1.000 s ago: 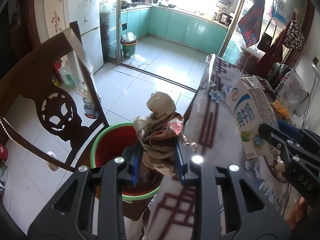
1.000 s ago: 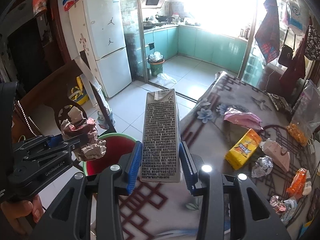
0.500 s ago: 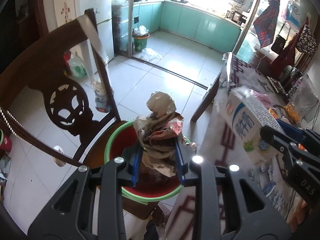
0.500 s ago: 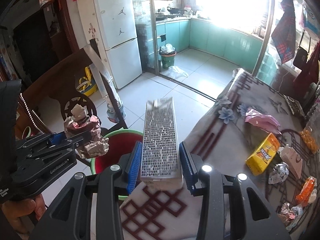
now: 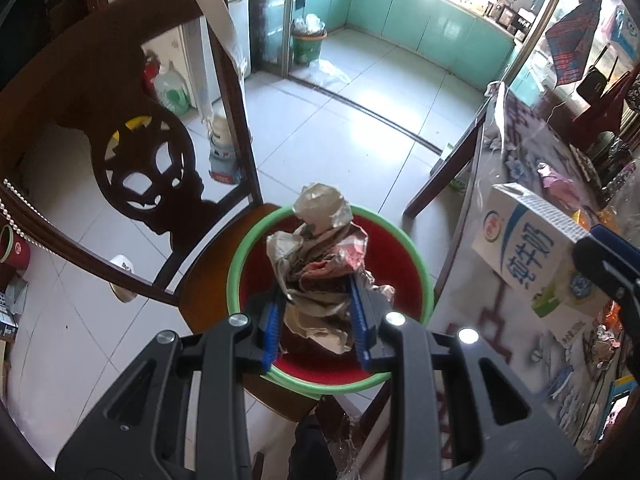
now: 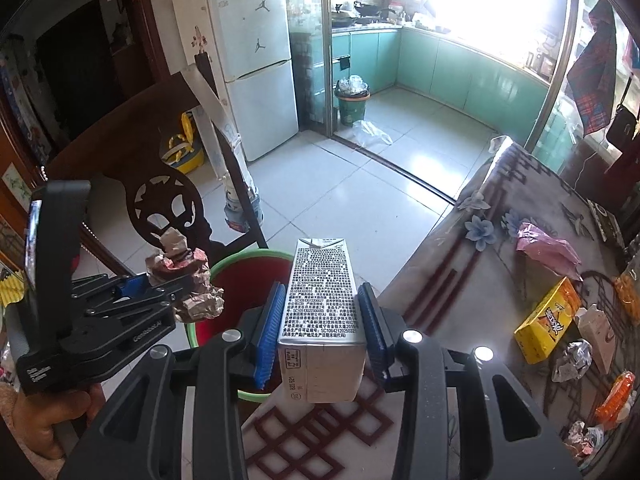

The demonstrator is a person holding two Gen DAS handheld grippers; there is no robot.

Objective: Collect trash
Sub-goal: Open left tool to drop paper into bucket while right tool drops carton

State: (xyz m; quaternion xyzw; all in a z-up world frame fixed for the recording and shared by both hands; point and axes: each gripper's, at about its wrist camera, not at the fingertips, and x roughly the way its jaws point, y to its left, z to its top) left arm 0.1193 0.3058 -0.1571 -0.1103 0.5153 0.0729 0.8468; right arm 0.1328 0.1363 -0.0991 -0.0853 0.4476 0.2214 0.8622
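My left gripper (image 5: 318,320) is shut on a crumpled wad of brown paper and wrappers (image 5: 320,264), held right above the red bin with a green rim (image 5: 236,264) on a chair seat. The right wrist view shows that wad (image 6: 188,280) at the left, over the bin (image 6: 224,268). My right gripper (image 6: 322,332) is shut on a silver milk carton (image 6: 322,304), held upright over the table's edge beside the bin. The left wrist view shows the carton's white and blue face (image 5: 532,256) at the right.
A dark carved wooden chair (image 5: 132,160) stands behind the bin. The patterned table (image 6: 500,216) holds a yellow box (image 6: 548,320), a pink bag (image 6: 544,244), foil balls and orange wrappers. White tiled floor leads to a kitchen with another green bin (image 6: 352,104).
Both grippers moved left and down, off the table toward the bin. The paper wad now hangs directly over the bin's opening; the carton has come up to the table's edge.
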